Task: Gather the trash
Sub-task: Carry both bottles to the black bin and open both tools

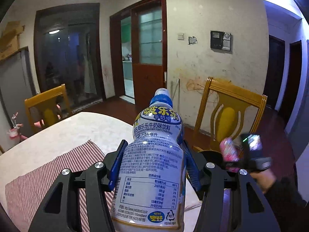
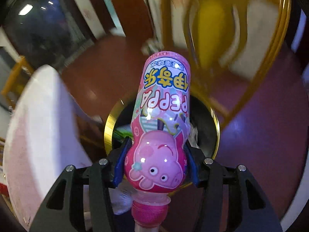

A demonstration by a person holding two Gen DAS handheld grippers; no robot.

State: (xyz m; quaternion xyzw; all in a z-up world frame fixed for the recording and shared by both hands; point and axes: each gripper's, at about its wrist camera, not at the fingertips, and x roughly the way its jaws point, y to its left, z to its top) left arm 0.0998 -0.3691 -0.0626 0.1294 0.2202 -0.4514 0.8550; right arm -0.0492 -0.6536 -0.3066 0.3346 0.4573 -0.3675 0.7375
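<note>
Pink bottle hangs cap toward camera, base toward bin.

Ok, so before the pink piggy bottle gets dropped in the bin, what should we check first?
1. Right hand-held gripper shut on the pink bottle: ok.
2. Bottle over the gold-rimmed bin: ok, the bin's opening lies right behind it.
3. Bottle's bottom end points toward the bin, cap toward the camera: ok.
4. Room left in the bin: cannot tell, there is already some trash inside and the view is blurred.
5. Left hand-held gripper shut on the white milk drink bottle: ok, it is next.
6. Right side of the bin's opening: cannot tell, the bottle hides part.
</note>
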